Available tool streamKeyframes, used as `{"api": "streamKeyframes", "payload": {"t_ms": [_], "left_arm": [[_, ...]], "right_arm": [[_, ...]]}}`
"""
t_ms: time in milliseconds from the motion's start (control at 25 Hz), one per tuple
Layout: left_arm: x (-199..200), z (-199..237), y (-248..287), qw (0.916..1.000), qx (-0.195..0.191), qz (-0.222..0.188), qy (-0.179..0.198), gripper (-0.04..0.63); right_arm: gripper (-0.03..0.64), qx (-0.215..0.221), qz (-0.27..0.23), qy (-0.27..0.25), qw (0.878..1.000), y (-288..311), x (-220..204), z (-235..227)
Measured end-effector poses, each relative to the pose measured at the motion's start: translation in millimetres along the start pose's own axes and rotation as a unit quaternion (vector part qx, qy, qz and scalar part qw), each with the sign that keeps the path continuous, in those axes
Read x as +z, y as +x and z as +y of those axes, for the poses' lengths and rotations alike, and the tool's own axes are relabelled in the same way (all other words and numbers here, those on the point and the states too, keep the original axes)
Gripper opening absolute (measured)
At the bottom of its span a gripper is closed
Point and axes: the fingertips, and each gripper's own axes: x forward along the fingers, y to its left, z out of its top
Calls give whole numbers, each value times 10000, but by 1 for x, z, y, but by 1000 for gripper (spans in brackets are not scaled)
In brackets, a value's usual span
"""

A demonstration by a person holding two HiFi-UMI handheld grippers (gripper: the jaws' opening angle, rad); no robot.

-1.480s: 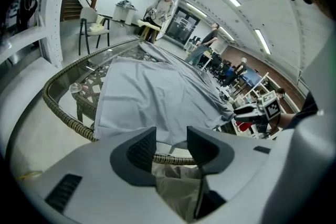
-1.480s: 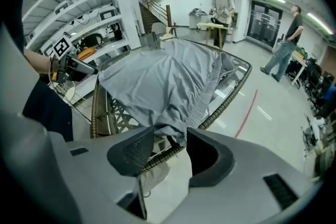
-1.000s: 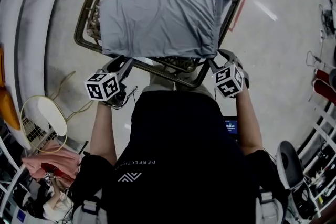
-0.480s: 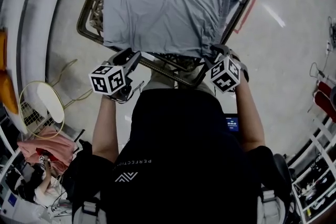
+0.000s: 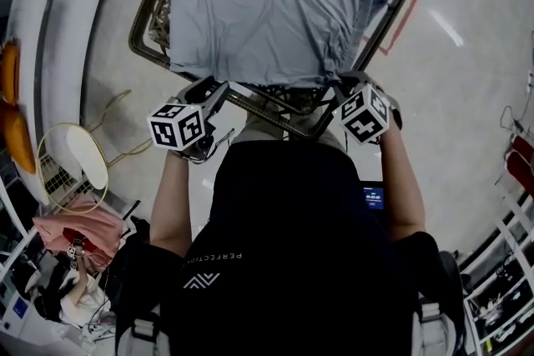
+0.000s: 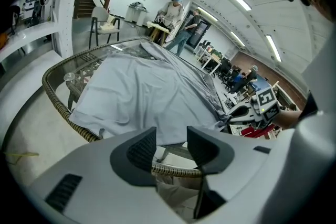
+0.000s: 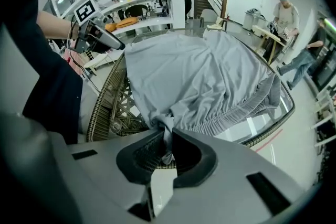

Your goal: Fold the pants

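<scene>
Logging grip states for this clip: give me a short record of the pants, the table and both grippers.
pants: grey, spread over the table, elastic waistband on the right side
table: wicker rim, glass top
left gripper: open, nothing between its jaws, just short of the pants' near edge
right gripper: jaws have just closed, pinching the pants' near corner by the waistband

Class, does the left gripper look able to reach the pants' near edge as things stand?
Probably yes: the left gripper is open, and the pants edge lies just ahead over the wicker rim, with nothing between.
</scene>
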Motion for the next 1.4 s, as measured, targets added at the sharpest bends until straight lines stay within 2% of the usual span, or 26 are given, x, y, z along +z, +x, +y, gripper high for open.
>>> {"api": "streamKeyframes", "payload": {"t_ms": [320,520,760,880,1040,1200,1280,1400], "left_arm": [[-1,11,2,9998,184,17,91,198],[5,23,0,9983,373,89,444,218],[6,45,-7,9971,503,129,548,235],[10,57,-13,9949,617,193,778,242],[12,74,-17,9890,784,393,1193,265],[12,81,-14,9817,651,795,1602,270],[11,83,-11,9738,580,1045,1934,270],[9,85,-7,9574,455,1416,2477,291]], "right_arm": [[50,231,185,261,9992,-7,14,-1],[49,258,259,448,9983,-17,24,-1],[50,272,286,525,9978,-19,42,2],[50,257,352,595,9973,-20,45,2],[51,275,448,721,9960,-21,42,3],[51,305,522,803,9949,-23,43,5],[50,306,555,834,9945,-22,45,6],[49,298,607,871,9939,-19,49,8]]}}
